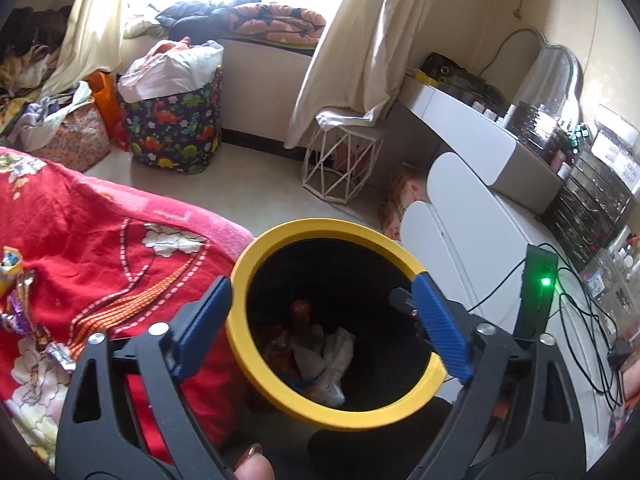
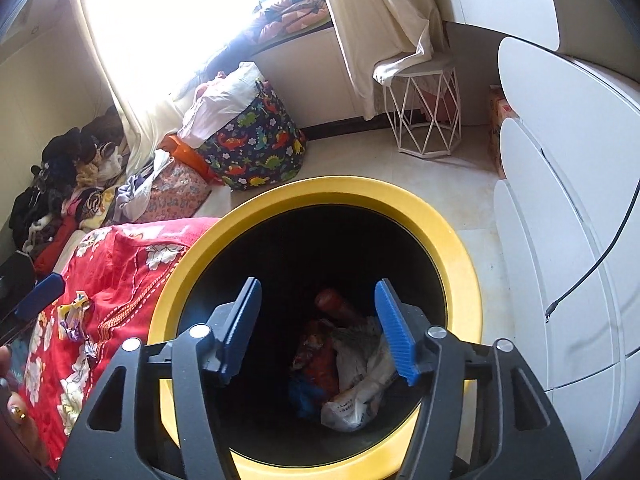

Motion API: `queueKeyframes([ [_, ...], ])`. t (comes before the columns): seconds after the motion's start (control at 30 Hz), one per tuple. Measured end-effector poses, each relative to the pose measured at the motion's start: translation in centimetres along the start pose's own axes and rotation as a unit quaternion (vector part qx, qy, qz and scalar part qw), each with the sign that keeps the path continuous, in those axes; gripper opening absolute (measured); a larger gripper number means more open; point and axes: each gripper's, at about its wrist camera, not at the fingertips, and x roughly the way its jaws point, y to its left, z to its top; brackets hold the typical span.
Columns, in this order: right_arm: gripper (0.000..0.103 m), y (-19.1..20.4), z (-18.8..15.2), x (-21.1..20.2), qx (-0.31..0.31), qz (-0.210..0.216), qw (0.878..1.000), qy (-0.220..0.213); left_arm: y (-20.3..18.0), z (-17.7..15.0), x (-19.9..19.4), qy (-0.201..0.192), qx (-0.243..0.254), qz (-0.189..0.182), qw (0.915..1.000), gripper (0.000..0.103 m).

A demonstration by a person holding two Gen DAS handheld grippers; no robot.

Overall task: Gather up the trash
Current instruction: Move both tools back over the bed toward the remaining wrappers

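Note:
A black bin with a yellow rim [image 1: 320, 229] [image 2: 320, 190] stands on the floor beside the bed. Crumpled white and red wrappers [image 1: 320, 348] [image 2: 344, 372] lie at its bottom. My left gripper [image 1: 320, 332] is open and empty, its blue pads straddling the bin's mouth from above. My right gripper [image 2: 318, 332] is open and empty, right over the bin opening. Loose candy wrappers [image 1: 18, 308] [image 2: 74, 322] lie on the red floral bedspread [image 1: 100, 240] [image 2: 120, 264] to the left of the bin. The left gripper's blue fingertip [image 2: 40, 296] shows at the right wrist view's left edge.
A dinosaur-print laundry basket [image 1: 176, 128] [image 2: 256, 140] and clothes piles stand by the window. A white wire stool [image 1: 344, 160] [image 2: 424, 112] is ahead. White drawers [image 1: 460, 216] [image 2: 560, 200] and a cluttered desk with cables [image 1: 580, 304] are on the right.

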Motion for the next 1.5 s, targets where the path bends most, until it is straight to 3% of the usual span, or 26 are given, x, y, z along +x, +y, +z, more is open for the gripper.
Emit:
queueKeyframes([
  [0.37, 0.066, 1.4, 0.2, -1.1, -0.017, 0.004, 1.0, -0.026, 1.6, -0.2, -2.2, -0.022, -0.006, 0.035, 0.9991, 0.09],
  [1.0, 0.079, 7.2, 0.3, -4.0, -0.077, 0.038, 0.994, -0.068, 5.7, -0.2, -7.2, -0.076, -0.012, 0.106, 0.9914, 0.092],
  [1.5, 0.08, 13.9, -1.4, -3.9, -0.142, 0.093, 0.983, -0.064, 11.9, -0.7, -10.1, -0.096, -0.064, 0.162, 0.9799, 0.092],
])
